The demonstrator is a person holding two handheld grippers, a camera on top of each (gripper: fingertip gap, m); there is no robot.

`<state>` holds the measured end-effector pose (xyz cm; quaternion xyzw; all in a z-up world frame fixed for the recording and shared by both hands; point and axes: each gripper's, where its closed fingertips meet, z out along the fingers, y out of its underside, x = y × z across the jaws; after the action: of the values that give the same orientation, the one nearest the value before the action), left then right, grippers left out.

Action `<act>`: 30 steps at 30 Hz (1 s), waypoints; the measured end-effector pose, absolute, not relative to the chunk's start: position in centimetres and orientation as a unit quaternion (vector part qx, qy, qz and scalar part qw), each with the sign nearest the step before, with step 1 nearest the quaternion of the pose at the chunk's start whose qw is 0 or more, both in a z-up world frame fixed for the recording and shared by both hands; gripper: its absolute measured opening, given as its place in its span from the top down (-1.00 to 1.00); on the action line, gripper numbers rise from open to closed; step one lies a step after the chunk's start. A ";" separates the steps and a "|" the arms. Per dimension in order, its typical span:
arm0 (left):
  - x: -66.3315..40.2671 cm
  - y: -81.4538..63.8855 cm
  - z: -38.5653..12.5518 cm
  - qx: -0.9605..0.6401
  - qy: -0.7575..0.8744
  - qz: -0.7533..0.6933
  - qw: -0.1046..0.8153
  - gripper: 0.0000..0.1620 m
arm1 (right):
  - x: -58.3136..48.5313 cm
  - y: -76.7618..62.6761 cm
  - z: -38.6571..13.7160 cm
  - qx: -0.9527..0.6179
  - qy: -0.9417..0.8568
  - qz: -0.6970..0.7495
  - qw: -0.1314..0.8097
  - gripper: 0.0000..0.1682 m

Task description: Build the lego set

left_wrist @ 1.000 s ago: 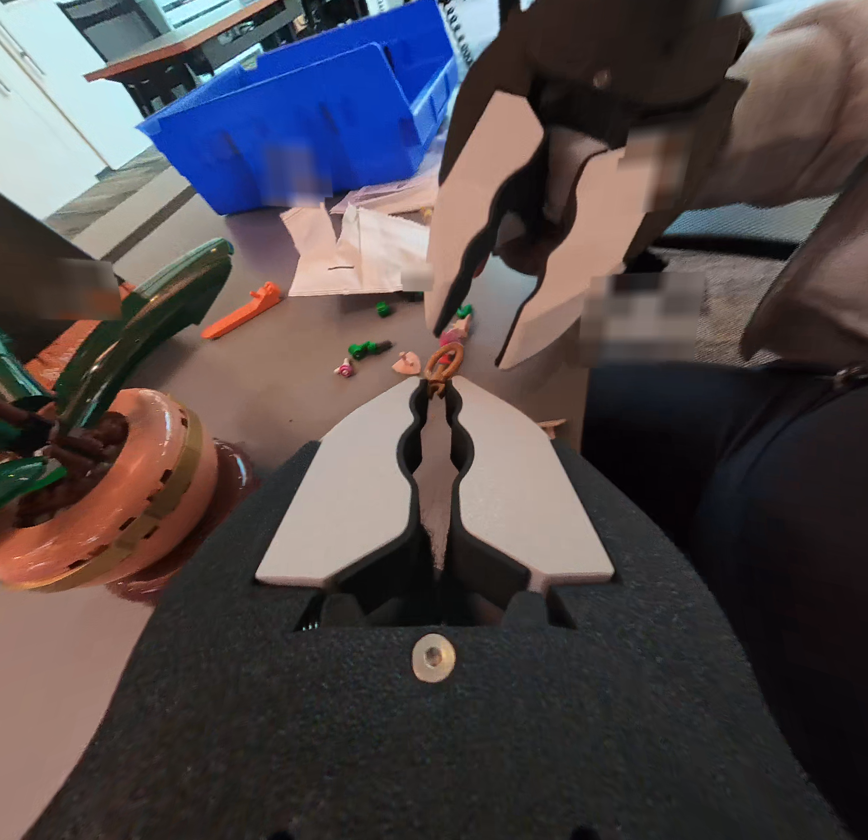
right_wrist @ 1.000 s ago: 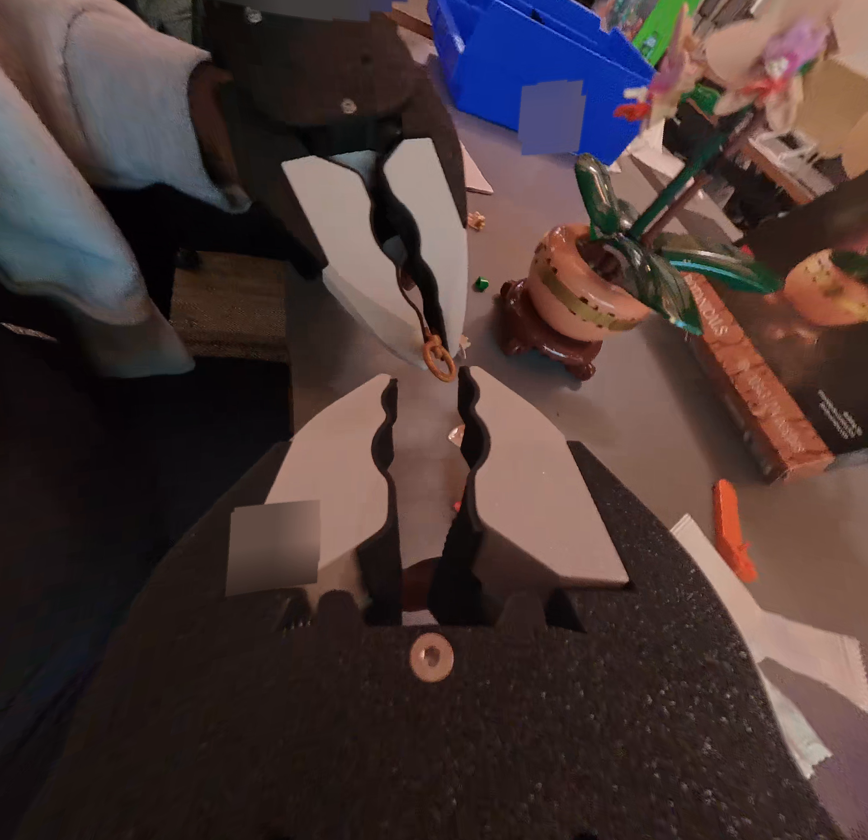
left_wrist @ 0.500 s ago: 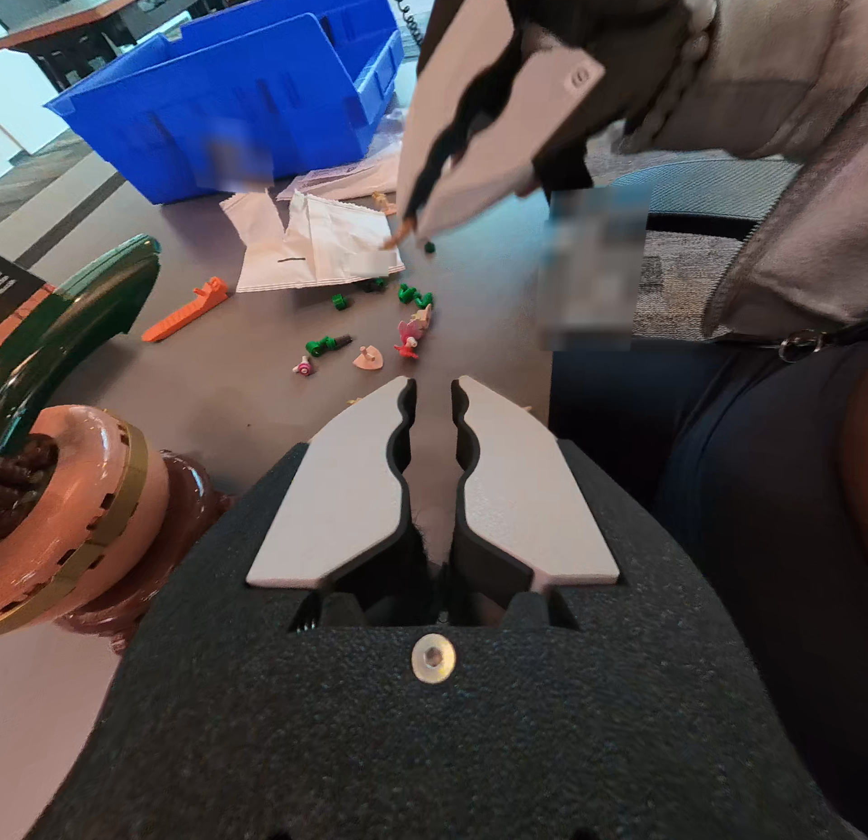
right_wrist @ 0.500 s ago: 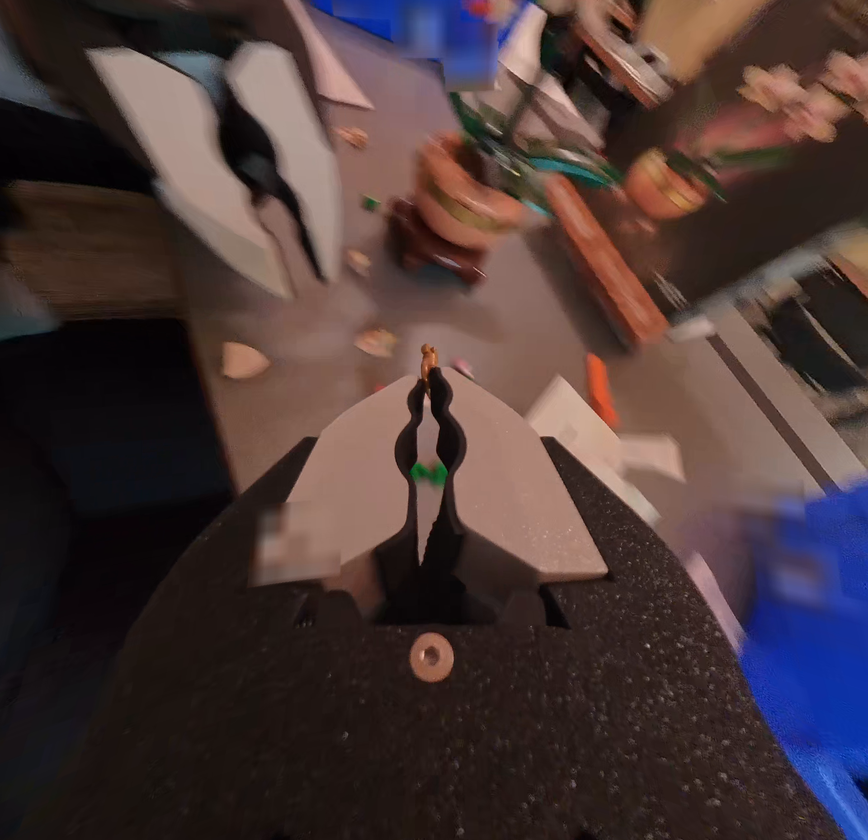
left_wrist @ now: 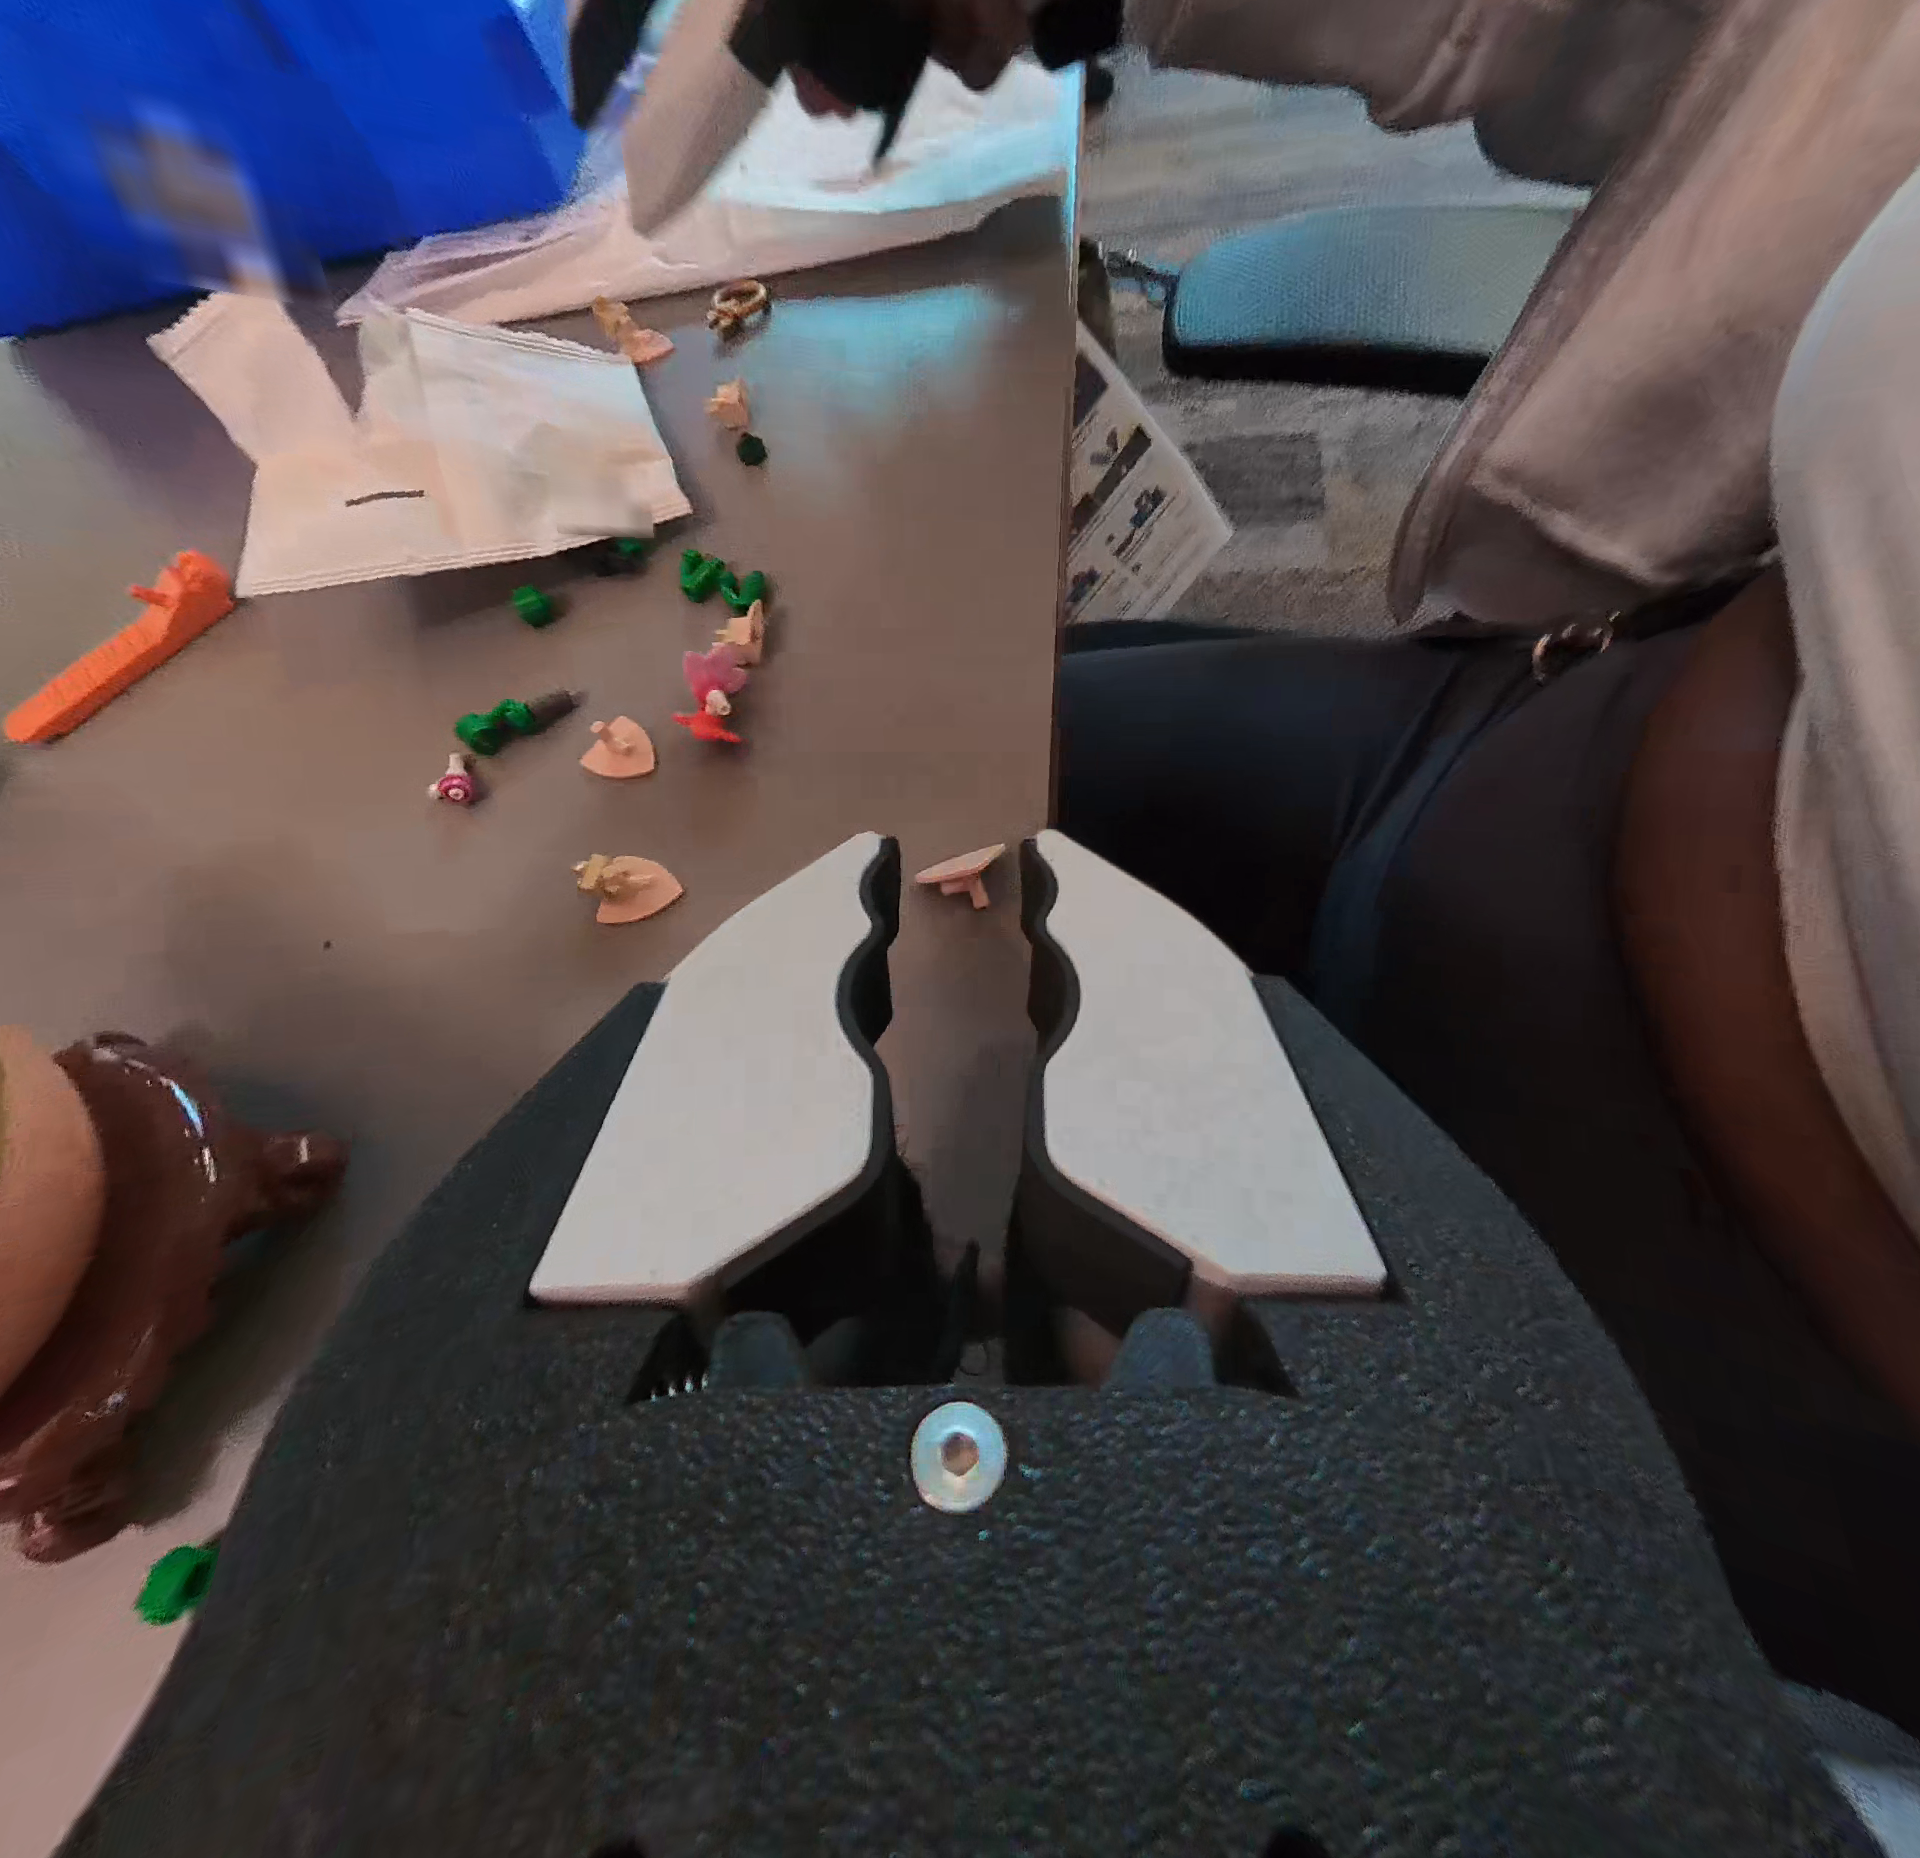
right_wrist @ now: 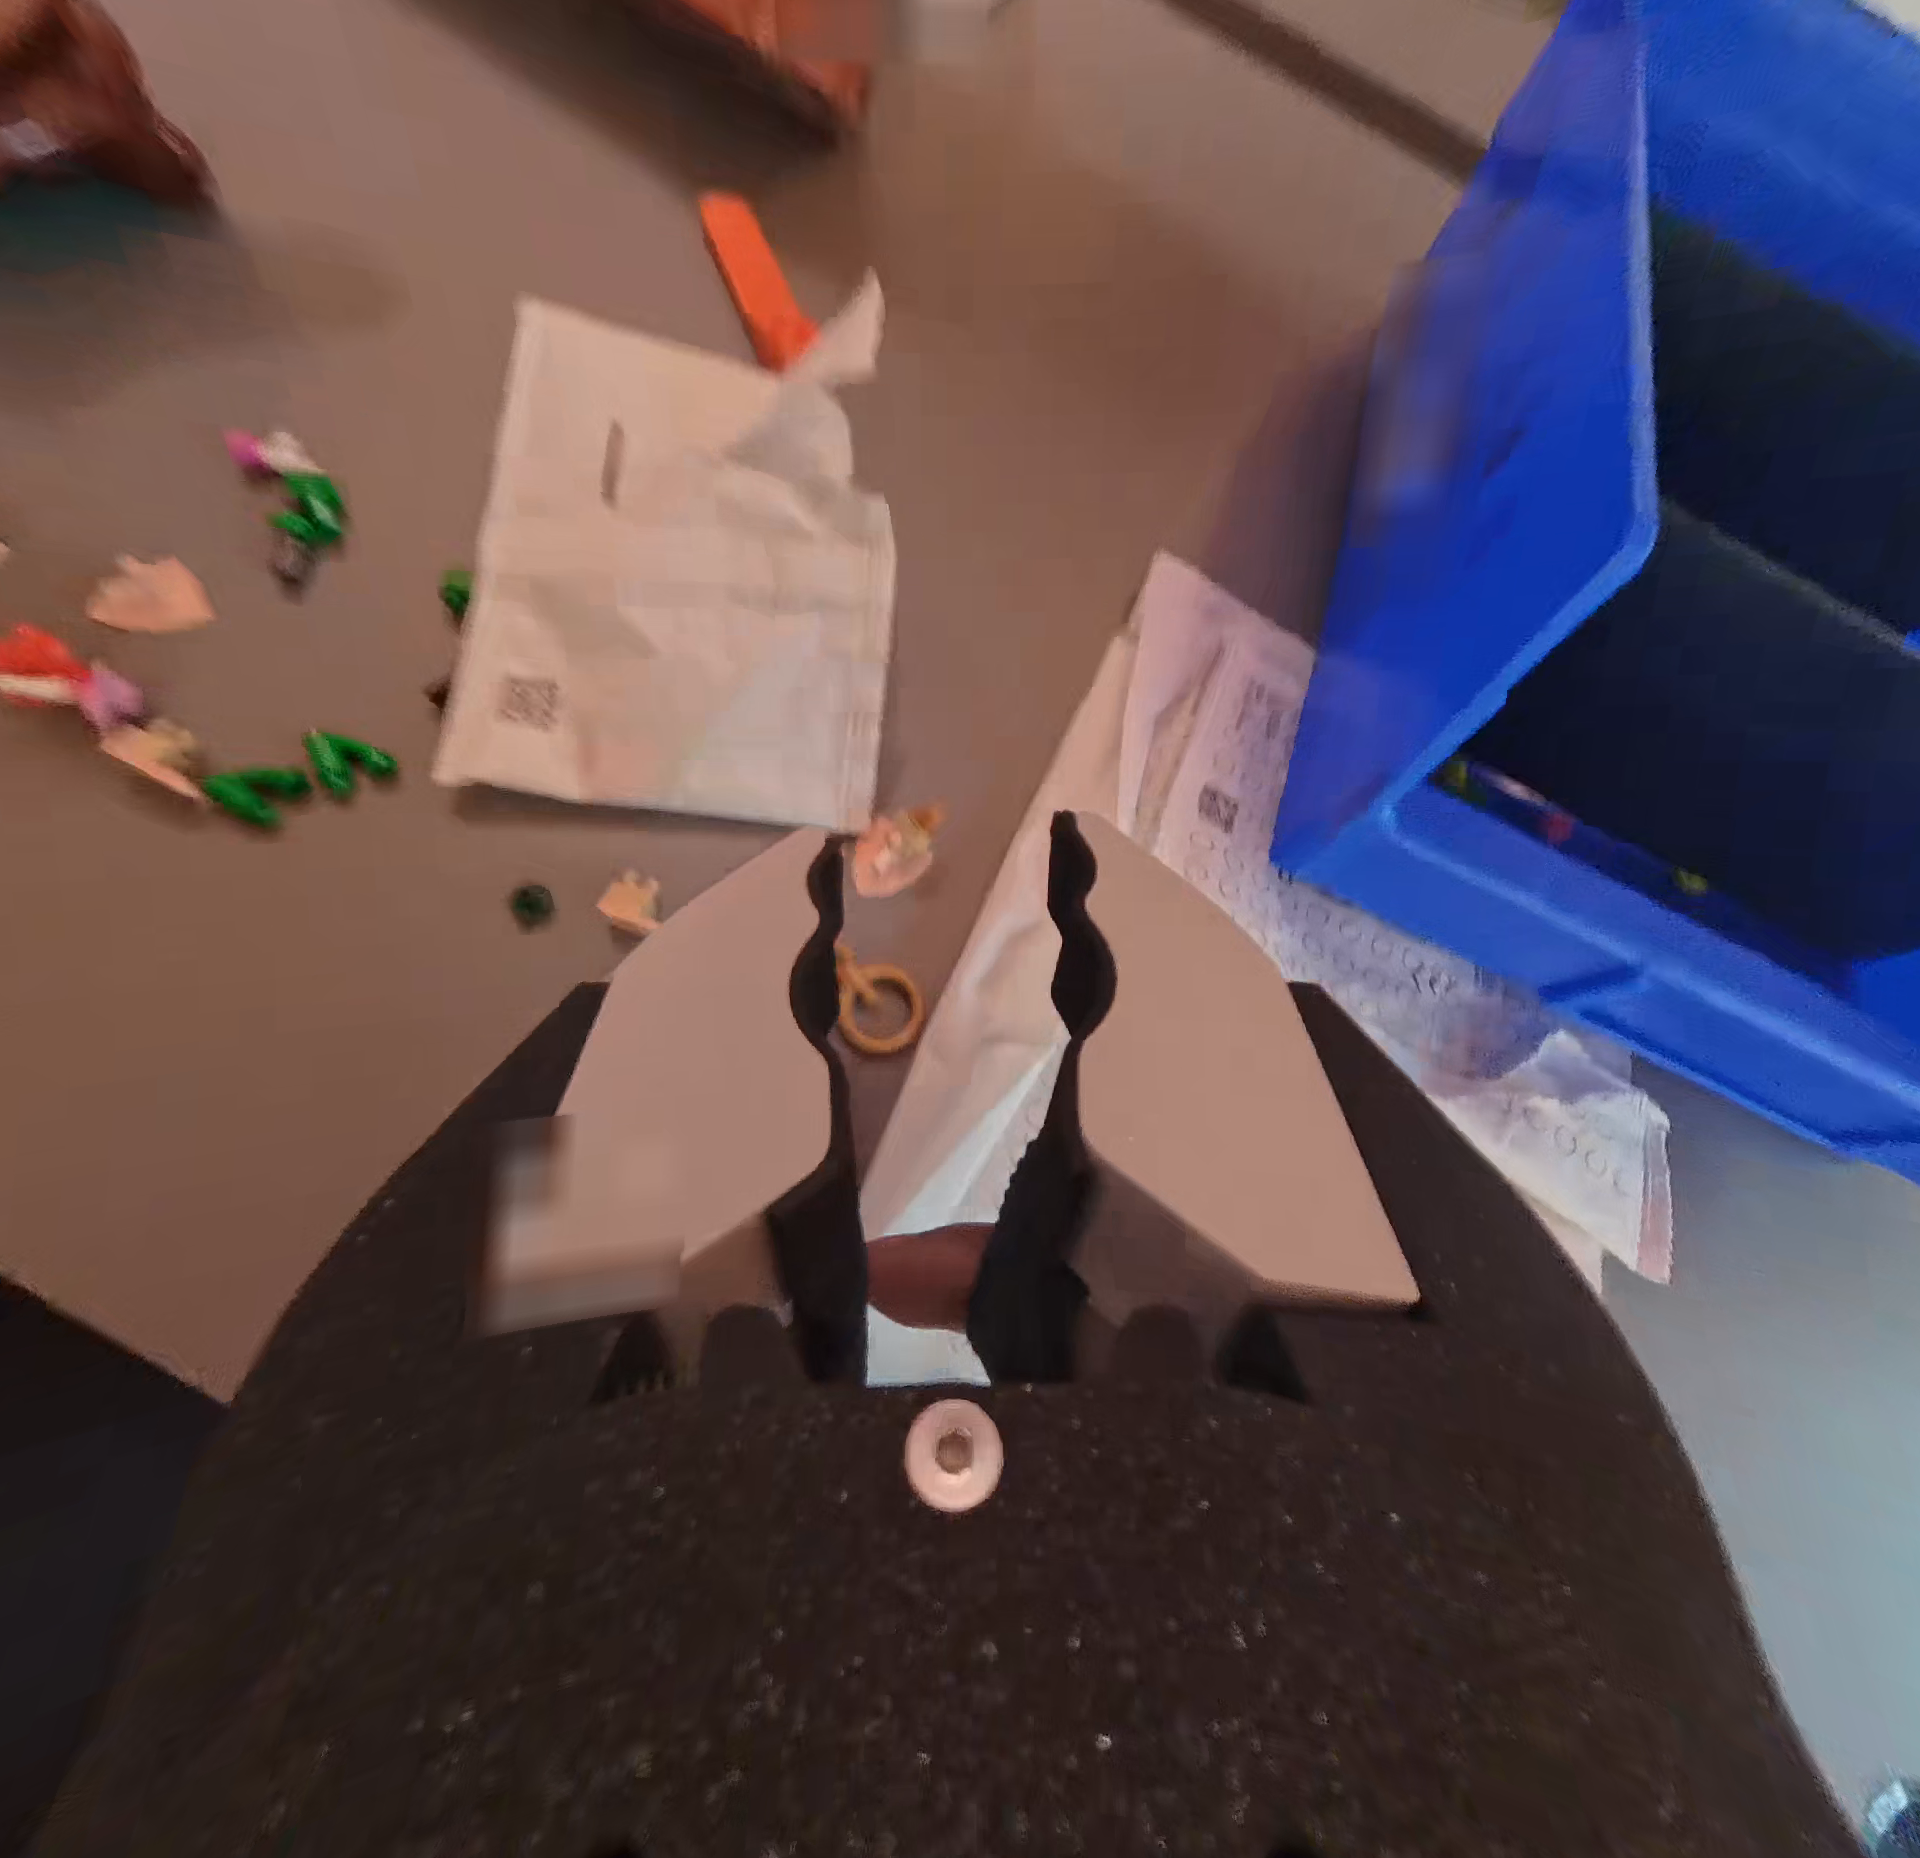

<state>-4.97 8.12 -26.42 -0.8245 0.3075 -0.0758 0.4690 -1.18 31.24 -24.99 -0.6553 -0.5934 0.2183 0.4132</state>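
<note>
My left gripper (left_wrist: 958, 852) is open and empty, low over the grey table (left_wrist: 914, 520) near its front edge. A pink petal piece (left_wrist: 961, 870) lies just past its tips. My right gripper (right_wrist: 945, 840) is open above a gold ring piece (right_wrist: 878, 998) that lies on the table between its fingers. The ring also shows far off in the left wrist view (left_wrist: 740, 304). Small green (left_wrist: 717, 580), pink (left_wrist: 712, 674) and tan petal pieces (left_wrist: 621, 754) lie scattered on the table. The brown base of the lego flower pot (left_wrist: 145, 1247) is at the left.
White paper bags (right_wrist: 675, 603) lie on the table, with more bags (right_wrist: 1351, 977) against a blue bin (right_wrist: 1507, 520) at the right. An orange brick separator (left_wrist: 120, 645) lies at the left. A person's legs (left_wrist: 1351, 821) sit beyond the table edge. The grippers' ends are close to 25 centimetres from one another. The lego flower pot (left_wrist: 145, 1247) is about 15 centimetres from my left fingertips and 25 centimetres from my right.
My left gripper let go of the gold ring piece and my right gripper took it. The right carried it towards the paper bags and released it on the table. The left moved lower.
</note>
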 end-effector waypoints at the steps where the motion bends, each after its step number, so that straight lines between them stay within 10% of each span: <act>1: -4.8 8.3 -26.8 -0.824 0.321 -0.060 0.463 0.75 | -1.6 30.5 -24.2 -0.640 -0.597 0.241 0.420 0.56; 12: -9.4 13.4 -28.0 -0.850 0.297 0.101 0.423 0.87 | -5.0 17.0 -26.9 -0.493 -0.751 0.354 0.260 0.75; 30: -8.4 13.1 -26.4 -0.865 0.173 -0.082 0.463 0.90 | -7.3 15.9 -28.2 -0.468 -0.773 0.340 0.262 0.98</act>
<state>-8.37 13.14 -26.41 -0.8653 0.1730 -0.0816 0.4632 -7.30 15.94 -28.24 -0.4680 -0.7727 0.3398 0.2615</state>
